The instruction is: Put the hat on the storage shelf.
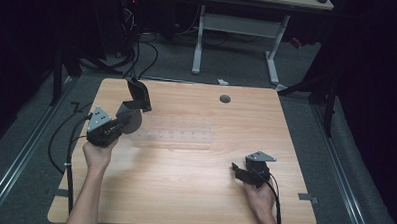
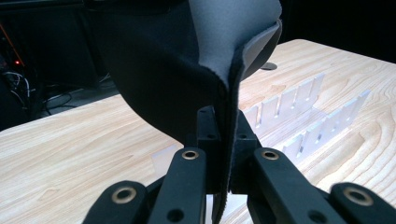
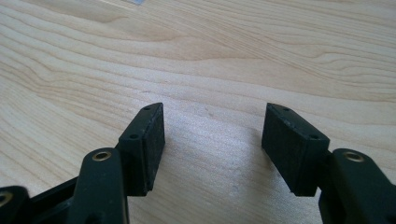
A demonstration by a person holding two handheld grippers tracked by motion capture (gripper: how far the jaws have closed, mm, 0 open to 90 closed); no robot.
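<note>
Item 1, left third of the high view: left tongs (image 1: 122, 120), carried in the person's left hand (image 1: 98, 154), pinching a dark, floppy pad (image 1: 134, 104) of black fabric with a grey foam-like face. In the left gripper view the jaws sit pressed tight on the pad's lower edge (image 2: 227, 154), and the pad folds upward and away from them, curling over at the top. It hangs above the counter (image 1: 193, 192), lifted off the wood, with its long axis running from the tongs up toward the upper left of the frame.

Item 2, centre of the high view: a clear plastic slotted rack (image 1: 178, 133), faint against the wood. It lies just to the right of the pad and the left tongs. In the left gripper view its two toothed rows (image 2: 299, 116) stand upright at right of centre, beyond the jaws.

Item 3, upper centre: a small round grommet hole (image 1: 225, 99) in the counter.

Item 4, lower right: right tongs (image 1: 240, 172), in the right hand (image 1: 260, 195), resting low over bare wood. In the right gripper view the jaws are spread with nothing between them.

Relation of note: the rack lies rightward of the held pad, and the left hand is much the nearer; the right tongs stand well apart from both.
</note>
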